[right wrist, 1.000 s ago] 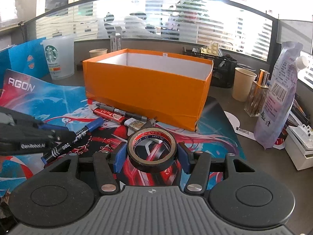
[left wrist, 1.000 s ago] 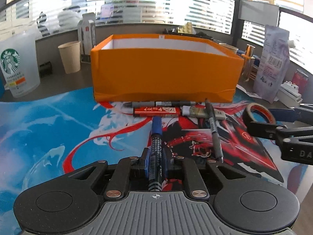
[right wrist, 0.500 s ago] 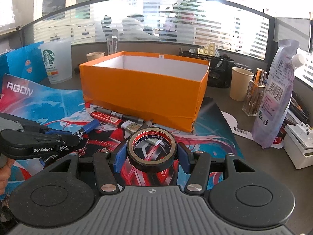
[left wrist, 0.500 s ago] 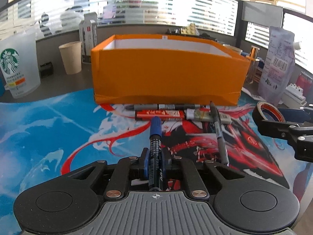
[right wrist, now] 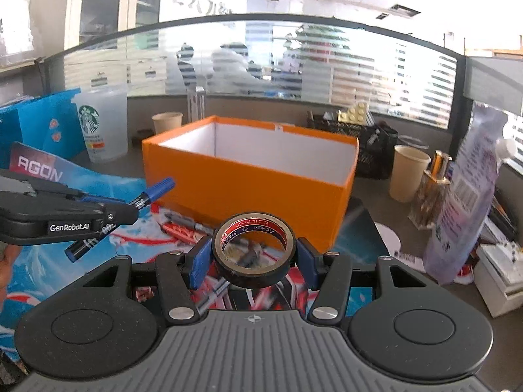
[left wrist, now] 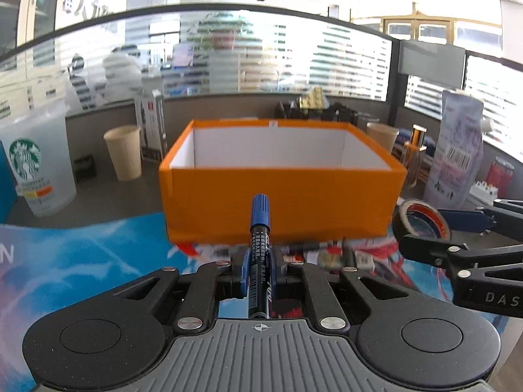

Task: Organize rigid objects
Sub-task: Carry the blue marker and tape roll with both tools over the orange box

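Observation:
An open orange box with a white inside stands on the printed mat, straight ahead of both grippers. My left gripper is shut on a blue-capped marker, lifted off the mat with its cap pointing at the box's front wall. My right gripper is shut on a black roll of tape, held above the mat near the box's front right corner. More pens and a red pack lie on the mat along the box's front.
A Starbucks cup and a paper cup stand left of the box. A paper cup, gold bottle, printed pouch and white device crowd the right. A black crate sits behind the box.
Both grippers have risen with their loads; the marker left the mat. The box's white inside now shows in the left wrist view, and the pens by its front sit lower in frame.

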Motion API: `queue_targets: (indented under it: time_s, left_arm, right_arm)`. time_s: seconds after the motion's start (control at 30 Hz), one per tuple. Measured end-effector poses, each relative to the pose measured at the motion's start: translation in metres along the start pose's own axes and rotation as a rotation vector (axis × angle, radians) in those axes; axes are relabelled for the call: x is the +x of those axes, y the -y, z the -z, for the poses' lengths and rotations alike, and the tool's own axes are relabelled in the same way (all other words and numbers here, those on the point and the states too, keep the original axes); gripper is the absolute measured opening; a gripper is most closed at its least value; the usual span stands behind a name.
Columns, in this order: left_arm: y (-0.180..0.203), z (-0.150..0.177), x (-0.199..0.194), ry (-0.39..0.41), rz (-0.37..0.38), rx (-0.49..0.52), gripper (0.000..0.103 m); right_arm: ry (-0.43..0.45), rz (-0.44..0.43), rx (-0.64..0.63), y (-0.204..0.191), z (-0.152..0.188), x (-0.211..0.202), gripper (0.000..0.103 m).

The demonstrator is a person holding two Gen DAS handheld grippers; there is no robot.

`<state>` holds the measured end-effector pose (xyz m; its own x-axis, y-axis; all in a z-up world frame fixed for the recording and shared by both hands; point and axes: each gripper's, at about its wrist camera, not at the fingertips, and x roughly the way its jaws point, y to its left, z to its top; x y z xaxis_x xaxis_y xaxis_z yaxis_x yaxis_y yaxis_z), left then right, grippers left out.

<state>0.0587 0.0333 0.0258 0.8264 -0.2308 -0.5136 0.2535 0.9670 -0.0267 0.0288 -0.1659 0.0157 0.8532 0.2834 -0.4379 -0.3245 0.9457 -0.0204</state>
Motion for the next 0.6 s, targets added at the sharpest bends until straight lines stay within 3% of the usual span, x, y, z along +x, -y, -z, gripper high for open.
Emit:
queue_targets:
  time_s: [0.6]
  left_arm:
    - [-0.002,-0.047,0.009,0.082,-0.012,-0.006,0.011]
  right_arm:
    - [0.102,0.003,0.019,0.011,-0.049,0.016,0.052]
